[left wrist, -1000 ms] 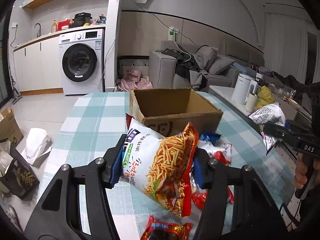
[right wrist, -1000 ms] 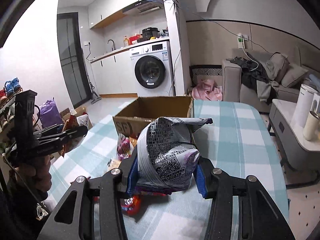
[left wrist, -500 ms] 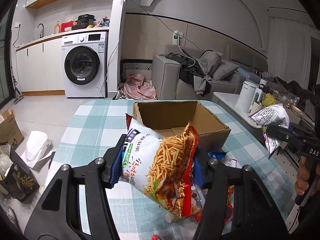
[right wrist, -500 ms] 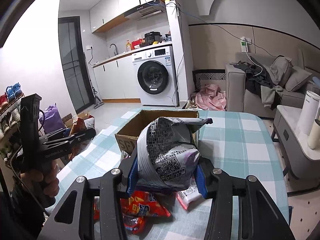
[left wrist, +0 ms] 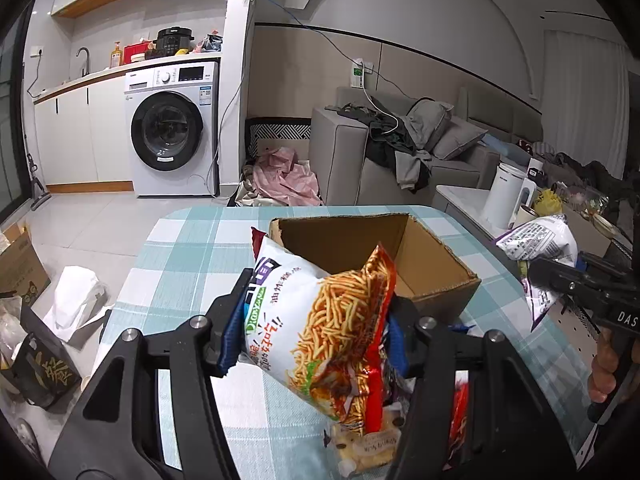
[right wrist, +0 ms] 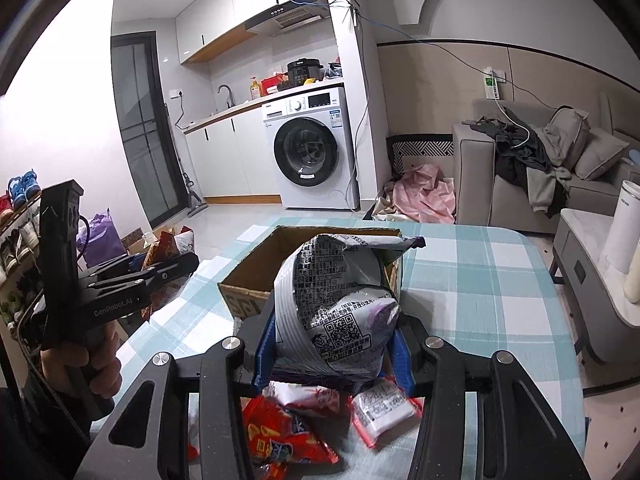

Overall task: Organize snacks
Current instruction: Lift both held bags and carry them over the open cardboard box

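While clamped in the left gripper, chips bag hangs just before the box; right gripper pinches grey bag, packets below on desk.

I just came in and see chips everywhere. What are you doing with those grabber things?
A person is sorting snacks with a grabber in each hand. The left gripper is clamped on a bag of noodle sticks, and the right gripper on a silver and purple bag. Both hang before the open cardboard box. More packets lie on the checked table.
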